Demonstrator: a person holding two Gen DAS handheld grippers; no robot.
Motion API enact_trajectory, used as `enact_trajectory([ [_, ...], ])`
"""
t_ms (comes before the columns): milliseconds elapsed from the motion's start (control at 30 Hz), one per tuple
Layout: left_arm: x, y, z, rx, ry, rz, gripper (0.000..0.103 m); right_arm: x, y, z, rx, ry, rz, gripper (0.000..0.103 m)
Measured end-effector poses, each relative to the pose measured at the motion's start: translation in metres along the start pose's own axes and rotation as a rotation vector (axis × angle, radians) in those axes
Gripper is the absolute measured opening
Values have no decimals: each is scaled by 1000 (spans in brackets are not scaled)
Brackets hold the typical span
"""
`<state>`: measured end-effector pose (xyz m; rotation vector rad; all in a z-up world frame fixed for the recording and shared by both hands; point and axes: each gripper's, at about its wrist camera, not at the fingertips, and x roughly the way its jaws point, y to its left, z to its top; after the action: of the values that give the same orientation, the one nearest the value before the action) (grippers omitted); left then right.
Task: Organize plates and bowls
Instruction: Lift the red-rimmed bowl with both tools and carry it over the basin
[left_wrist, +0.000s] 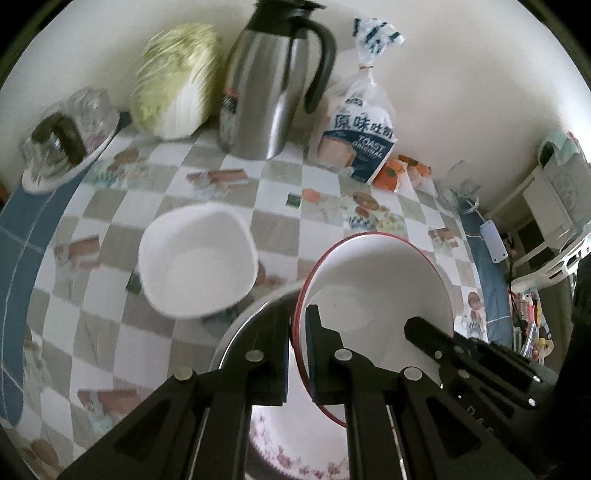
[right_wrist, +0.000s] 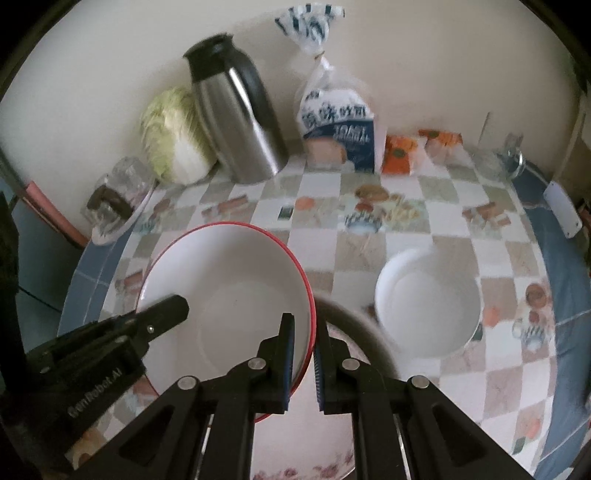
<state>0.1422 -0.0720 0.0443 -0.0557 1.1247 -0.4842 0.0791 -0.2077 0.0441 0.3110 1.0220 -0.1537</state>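
Here both tongs are pinched tight on one red-rimmed plate (left_wrist: 373, 295): the left tongs (left_wrist: 298, 354) clamp its left rim and the right tongs (right_wrist: 303, 354) its right rim, so the plate hangs between them above the tabletop (right_wrist: 369, 243), tilted, its hollow face turned toward the cameras and its far edge raised. Each camera also catches the other tongs biting the opposite rim.

Beneath the plate lies a larger flower-patterned dish (right_wrist: 306, 458) with a grey rim (mostly hidden by the plate and the tongs, cut off at the lower frame edge, so its full shape is unclear).

Counted: one red-rimmed plate, one flowered dish, one white bowl (left_wrist: 197, 260). The bowl sits upright on the checkered tabletop, apart from the plate, blurred in both views.

Along the wall stand one steel jug (left_wrist: 269, 92), one cabbage (left_wrist: 177, 81) and one bag of toast (left_wrist: 356, 136); beside the bag are orange packets (right_wrist: 399, 155), too blurred to count. At the left edge a small tray (left_wrist: 70, 151) bears upturned glasses, smeared and hard to number.
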Motion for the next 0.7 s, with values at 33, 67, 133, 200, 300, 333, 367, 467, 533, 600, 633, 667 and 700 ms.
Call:
enact_trajectory([
  [33,0,5,-6,-16,3,-8,8,2,2,-6,3,8,8,11],
  [67,0,8,-11,-27,4,-17,8,3,2,-10,7,13,14,11],
  [133,-1,13,-19,-38,4,-27,8,4,3,-18,10,18,23,11],
  [200,-1,15,-27,-44,3,-30,8,4,5,-25,9,12,27,11],
  [300,-2,17,-37,-45,-10,-25,8,4,8,-35,4,4,19,11],
  [333,-2,18,-38,-48,-12,-29,8,4,8,-39,7,0,23,11],
  [367,-1,20,-39,-54,-13,-37,8,4,7,-42,10,-3,25,11],
  [467,2,24,-43,-64,-10,-56,8,5,3,-50,37,-9,47,11],
  [533,4,25,-44,-63,-9,-56,8,8,2,-55,45,-10,52,11],
  [600,5,24,-45,-60,-11,-56,8,9,1,-60,54,-14,51,11],
  [633,5,23,-45,-55,-13,-59,8,9,0,-62,63,-18,51,11],
  [667,5,22,-45,-46,-15,-59,8,9,-1,-64,79,-25,51,11],
  [700,5,21,-46,-40,-17,-58,8,9,-3,-65,93,-31,54,11],
])
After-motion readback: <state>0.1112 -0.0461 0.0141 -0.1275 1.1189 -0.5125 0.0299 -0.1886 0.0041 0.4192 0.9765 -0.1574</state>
